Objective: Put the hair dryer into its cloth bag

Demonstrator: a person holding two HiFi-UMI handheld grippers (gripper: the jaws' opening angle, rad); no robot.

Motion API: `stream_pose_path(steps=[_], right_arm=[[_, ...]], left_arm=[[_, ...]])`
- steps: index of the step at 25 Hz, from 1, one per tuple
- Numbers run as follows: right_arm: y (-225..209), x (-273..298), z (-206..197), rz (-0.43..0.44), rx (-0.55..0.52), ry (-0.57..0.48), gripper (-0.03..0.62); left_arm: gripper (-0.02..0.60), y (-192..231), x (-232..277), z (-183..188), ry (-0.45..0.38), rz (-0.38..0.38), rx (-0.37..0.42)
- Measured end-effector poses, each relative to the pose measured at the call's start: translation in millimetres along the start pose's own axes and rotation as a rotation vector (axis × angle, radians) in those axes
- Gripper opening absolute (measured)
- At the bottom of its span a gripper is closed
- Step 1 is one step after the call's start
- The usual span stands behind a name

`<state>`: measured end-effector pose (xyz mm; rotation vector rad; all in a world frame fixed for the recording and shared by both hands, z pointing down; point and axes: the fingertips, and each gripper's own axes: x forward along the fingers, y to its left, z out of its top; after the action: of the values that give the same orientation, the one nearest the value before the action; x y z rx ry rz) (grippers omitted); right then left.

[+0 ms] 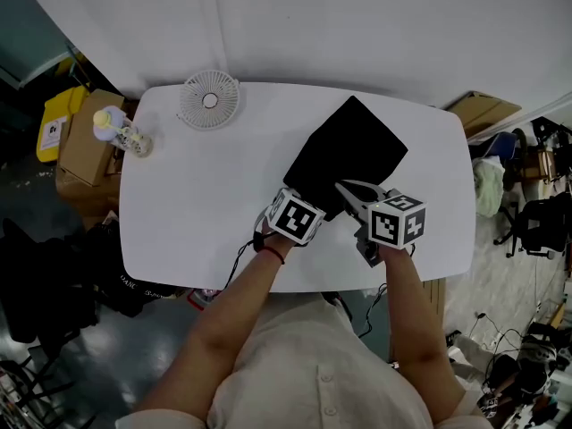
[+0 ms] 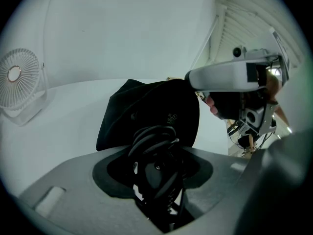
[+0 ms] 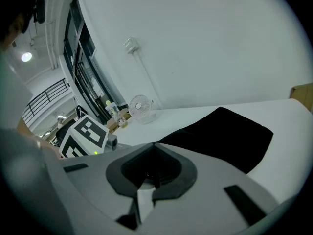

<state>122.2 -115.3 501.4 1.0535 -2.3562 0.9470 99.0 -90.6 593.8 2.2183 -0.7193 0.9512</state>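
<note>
**Head view:** On a white table (image 1: 197,204), the left gripper (image 1: 302,208) sits at the near corner of the black cloth bag (image 1: 353,146). The right gripper (image 1: 345,189), just to its right, reaches the same near edge. A small white fan (image 1: 210,99) stands well beyond both claws, off to the left.

**Left gripper view:** The left claw stands roughly half open, clamped on the hair dryer (image 2: 157,177). The dryer is a glossy black moulded body with its rubbery cord (image 2: 151,138) looped in a bundle on top. Directly ahead of the jaws, the bag's soft matt fabric humps up off the table. The right claw's pale tip comes in from the upper right, at the bag's top edge.

**Right gripper view:** The right claw's jaws are together, apparently pinching the bag's hem, though dark cloth and dark pads are hard to separate. The rest of the bag lies flat ahead and to the right of the jaws.

The step in hand looks like feeding the dryer into the bag's mouth. Done well, the right claw lifts the hem so the mouth gapes. The left then pushes in low and straight, so the cord loops do not snag the limp cloth.
</note>
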Motion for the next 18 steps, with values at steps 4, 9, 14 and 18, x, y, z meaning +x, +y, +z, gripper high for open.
stream_pose_path(steps=[4, 9, 14, 18], right_arm=[[-0.2, -1.0, 0.8, 0.004, 0.005, -0.002, 0.02], [0.3, -1.6, 2.3, 0.008, 0.009, -0.011, 0.02], [4.7, -2.1, 5.5, 0.022, 0.007, -0.019, 0.02], [7.2, -1.9, 7.5, 0.034, 0.007, -0.023, 0.021]], left_arm=[[0.212, 0.8, 7.1, 7.1, -0.014, -0.002, -0.014], [0.212, 0.8, 15.8, 15.1, -0.023, -0.003, -0.017], [0.212, 0.5, 20.0, 23.2, -0.046, -0.003, -0.01], [0.213, 0.1, 20.8, 31.3, -0.077, -0.004, 0.013]])
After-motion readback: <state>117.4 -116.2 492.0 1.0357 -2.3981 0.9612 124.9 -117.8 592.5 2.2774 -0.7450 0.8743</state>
